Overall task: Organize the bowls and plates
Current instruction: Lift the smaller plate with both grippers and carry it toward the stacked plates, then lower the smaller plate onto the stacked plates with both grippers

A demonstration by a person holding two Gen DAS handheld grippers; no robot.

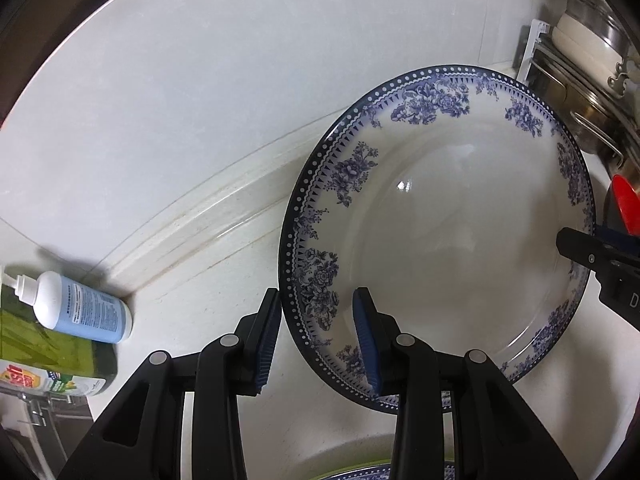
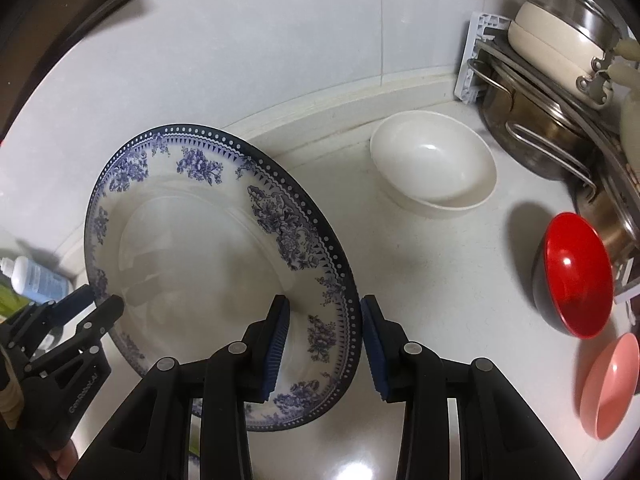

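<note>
My left claw (image 1: 318, 344) straddled the near-left rim of the blue floral plate (image 1: 440, 232), one pad outside the rim and one on the plate's face; the pads were spread wider than the rim, and I could not tell whether either one pressed on it. My right claw (image 2: 325, 346) straddled the opposite rim the same way, its outer pad standing just clear of the dotted edge. The plate was tilted, its far edge raised toward the tiled wall (image 2: 280, 32), above the white counter (image 2: 440, 260).

Under the plate's near edge, a second blue-patterned plate (image 1: 368, 474) showed as a sliver at the bottom of the left wrist view.

Right of the plate, beyond my right claw, a white bowl (image 2: 434, 168) sat upright on the counter near the wall's base. Farther right of the plate a red bowl (image 2: 576, 272) leaned on its side, and a pink bowl (image 2: 608, 388) lay tilted just in front of it. Behind those, in the corner, a rack (image 2: 476, 60) held steel pots (image 2: 536, 136) and a cream pan (image 2: 560, 52).

Left of the plate, against the wall's base, a white and blue pump bottle (image 1: 80, 308) stood beside a green dish soap bottle (image 1: 52, 356). Both were well apart from the plate. Nothing lay between the plate and the white bowl.
</note>
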